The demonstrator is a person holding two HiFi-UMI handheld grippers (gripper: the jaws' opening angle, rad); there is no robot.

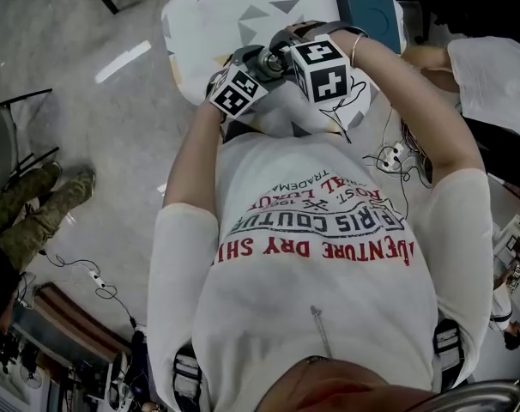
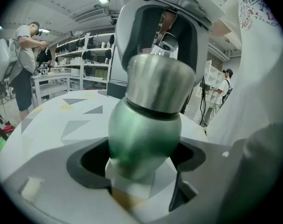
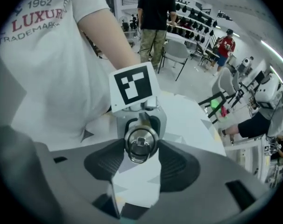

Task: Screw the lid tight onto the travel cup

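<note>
The cup (image 2: 144,134) is clamped by the left gripper (image 2: 142,164), its green body wedged between the two dark pads (image 2: 88,163) and its steel lid (image 2: 161,85) turned away from that camera. The lid is met end-on by the right gripper (image 3: 141,151). In the right gripper view, the lid's round top is seen between the ribbed pads (image 3: 105,162), which are set fairly wide and lie against its sides. Cup and lid are thus held in the air between the two grippers and in line with both. The lid is seated on the cup's mouth, with a dark seam shown around the joint. In the head view the pair is found close in front of the person's chest. There the left cube (image 1: 234,91) and the right cube (image 1: 323,69) are just beside each other, above the near edge of a table (image 1: 213,15). The table is covered by a white cloth printed with grey and yellow triangles. A bracelet (image 1: 356,48) is worn on the right wrist, and a white shirt (image 1: 320,316) with red and dark print fills the lower part of that view. A blue box (image 1: 367,3) is set at the table's far end, and cables (image 1: 396,157) are strewn over the floor to the right. Farther out, shelving (image 2: 88,55) and a standing person (image 2: 24,64) are seen in the left gripper view. Several people and chairs (image 3: 176,55) are seen in the right gripper view.
</note>
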